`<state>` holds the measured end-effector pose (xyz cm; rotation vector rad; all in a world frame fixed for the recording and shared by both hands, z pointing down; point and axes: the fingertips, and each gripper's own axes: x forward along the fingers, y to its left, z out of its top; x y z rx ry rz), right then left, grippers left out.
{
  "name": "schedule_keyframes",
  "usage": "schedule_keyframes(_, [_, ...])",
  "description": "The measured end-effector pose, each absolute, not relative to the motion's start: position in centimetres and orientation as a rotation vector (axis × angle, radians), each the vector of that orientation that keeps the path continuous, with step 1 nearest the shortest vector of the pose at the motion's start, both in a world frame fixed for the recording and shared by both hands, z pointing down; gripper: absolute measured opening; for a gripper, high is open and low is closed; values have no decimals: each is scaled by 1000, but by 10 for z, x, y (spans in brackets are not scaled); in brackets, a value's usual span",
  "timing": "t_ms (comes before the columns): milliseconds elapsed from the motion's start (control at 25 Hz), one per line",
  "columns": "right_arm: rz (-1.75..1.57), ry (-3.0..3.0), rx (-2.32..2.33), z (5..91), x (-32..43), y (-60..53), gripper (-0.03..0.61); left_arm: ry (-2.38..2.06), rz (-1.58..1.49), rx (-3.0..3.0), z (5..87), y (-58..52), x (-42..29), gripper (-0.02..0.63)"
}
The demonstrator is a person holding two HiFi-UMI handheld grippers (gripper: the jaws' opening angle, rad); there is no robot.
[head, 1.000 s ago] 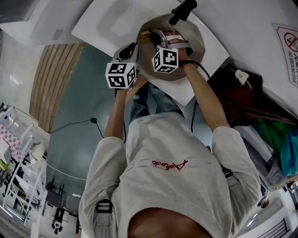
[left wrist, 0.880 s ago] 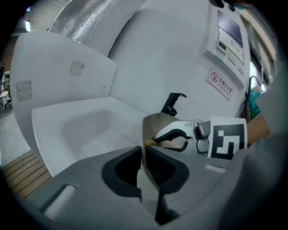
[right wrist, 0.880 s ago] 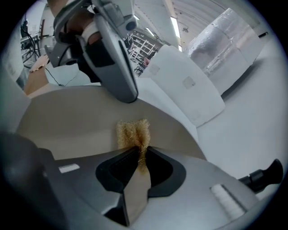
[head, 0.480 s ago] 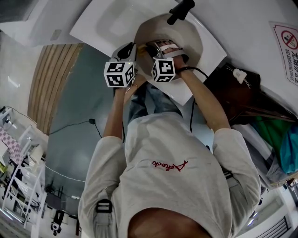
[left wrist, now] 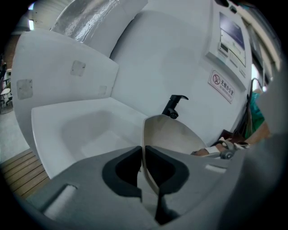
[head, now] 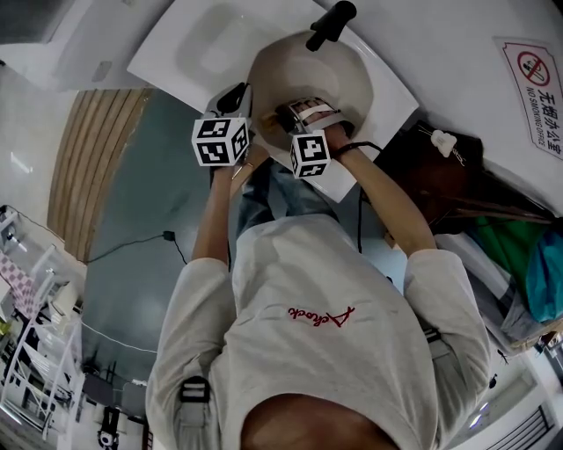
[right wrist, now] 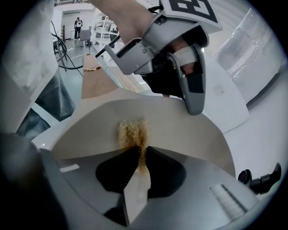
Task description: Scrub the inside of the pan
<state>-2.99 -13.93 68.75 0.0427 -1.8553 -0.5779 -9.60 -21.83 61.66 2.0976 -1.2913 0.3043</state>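
Cream-coloured, the pan (head: 303,70) is on the white desk (head: 189,44) at 12 o'clock in the head view, its black handle (head: 331,22) pointing toward 1 o'clock. At the pan's 9 o'clock rim, the left gripper (left wrist: 143,162) is clamped on the thin wall, one jaw inside and one outside. Reaching in from 6 o'clock, the right gripper (right wrist: 143,162) pinches a golden-brown scouring pad (right wrist: 132,132), whose tuft lies against the pan's inner wall.

A no-smoking sign (head: 533,72) sits on the white wall (head: 457,53) well right of the right gripper (head: 296,111). Wooden slats (head: 97,149) lie left of the left gripper (head: 238,93); a black cable (head: 132,239) trails over grey floor (head: 149,193) behind it.
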Motion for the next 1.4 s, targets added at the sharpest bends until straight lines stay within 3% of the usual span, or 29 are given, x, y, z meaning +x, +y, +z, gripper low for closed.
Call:
schedule_keyframes(440, [-597, -1845, 12, 684, -21, -131, 66, -1301, 306, 2098, 616, -219, -94, 25])
schedule_keyframes(1400, [-727, -1776, 272, 647, -36, -265, 66, -1297, 288, 2112, 613, -218, -93, 25])
